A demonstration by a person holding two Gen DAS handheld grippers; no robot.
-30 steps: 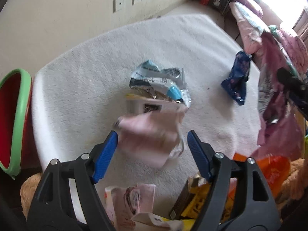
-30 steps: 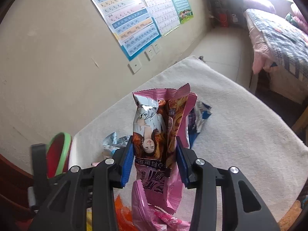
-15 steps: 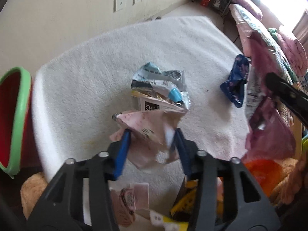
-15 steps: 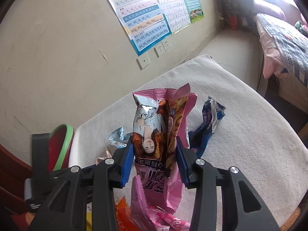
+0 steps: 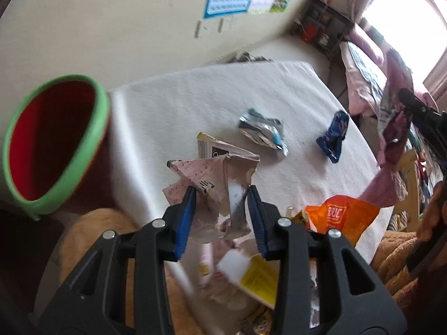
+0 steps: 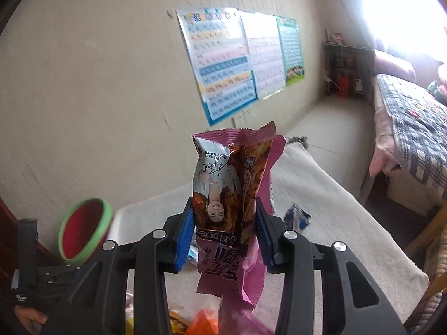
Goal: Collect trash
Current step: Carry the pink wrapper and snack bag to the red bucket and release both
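While the left claw (image 5: 220, 195) closes on a crumpled pale pink wrapper (image 5: 212, 178), pads pressing it above the white tabletop (image 5: 181, 97), the right claw (image 6: 223, 223) is clamped on a pink snack bag (image 6: 226, 192) held upright. A silver wrapper (image 5: 261, 131) and a blue wrapper (image 5: 333, 136) lie apart on the tabletop. The red bin with a green rim (image 5: 56, 145) stands just beside its left edge.

bin (image 5: 56, 145) mouth unobstructed, wrappers (image 5: 262, 134) scattered mid-table (image 5: 195, 97)
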